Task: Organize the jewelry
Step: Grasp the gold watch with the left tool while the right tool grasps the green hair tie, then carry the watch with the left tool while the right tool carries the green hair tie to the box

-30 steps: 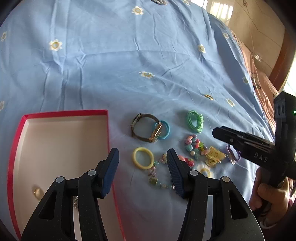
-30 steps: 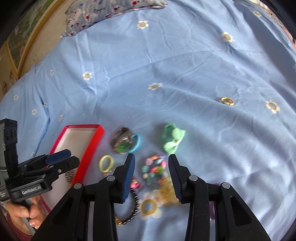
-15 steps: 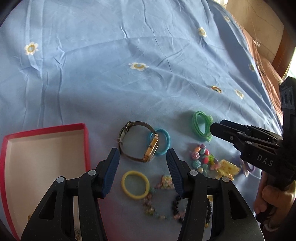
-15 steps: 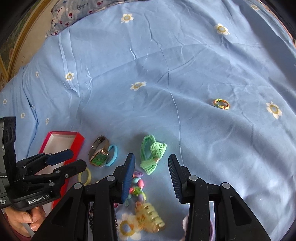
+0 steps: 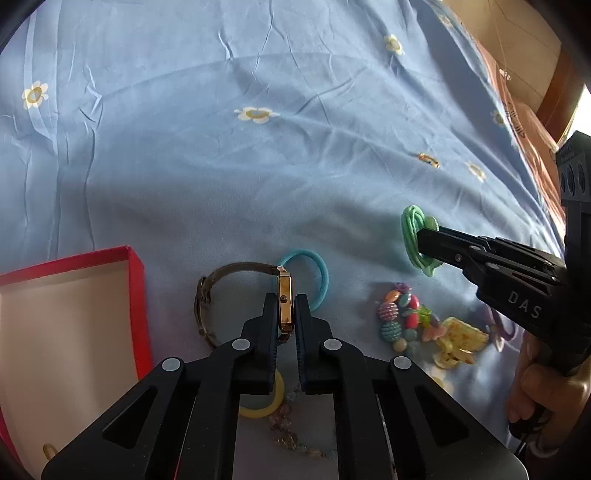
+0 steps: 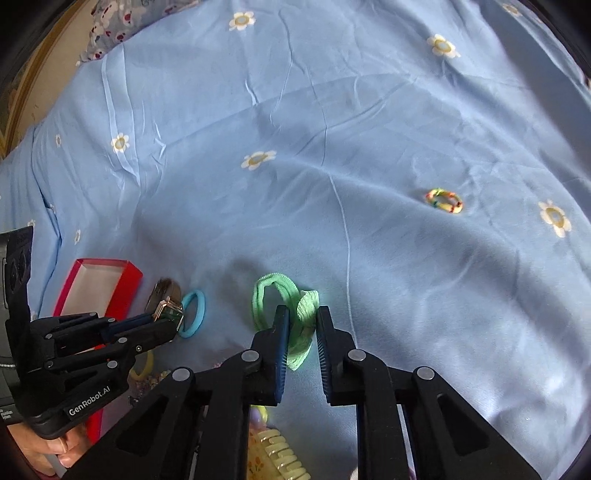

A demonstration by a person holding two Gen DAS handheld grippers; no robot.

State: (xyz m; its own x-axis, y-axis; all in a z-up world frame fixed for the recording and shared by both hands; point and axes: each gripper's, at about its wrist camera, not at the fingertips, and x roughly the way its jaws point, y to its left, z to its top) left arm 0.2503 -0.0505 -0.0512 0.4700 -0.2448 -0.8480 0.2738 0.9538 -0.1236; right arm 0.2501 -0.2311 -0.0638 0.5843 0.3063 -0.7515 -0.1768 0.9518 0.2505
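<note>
My left gripper (image 5: 285, 306) is shut on the gold case of a wristwatch (image 5: 284, 299) with a brown strap, which lies on the blue bedsheet; it also shows in the right wrist view (image 6: 168, 312). My right gripper (image 6: 300, 317) is shut on a green hair tie (image 6: 301, 332), which also shows in the left wrist view (image 5: 412, 236). A red box (image 5: 138, 302) with a cream inside sits at the left, with a small gold ring (image 5: 50, 451) in it. A blue hair tie (image 5: 317, 269) lies just behind the watch.
A cluster of coloured beads (image 5: 400, 321), a yellow hair clip (image 5: 460, 341), a yellow ring (image 5: 258, 406) and a bead bracelet (image 5: 291, 439) lie near the grippers. A small multicoloured ring (image 6: 443, 201) lies alone at the far right. A pillow (image 6: 122, 22) is at the back.
Both grippers have moved forward and down and closed: the left onto the watch case, the right onto the green hair tie.
</note>
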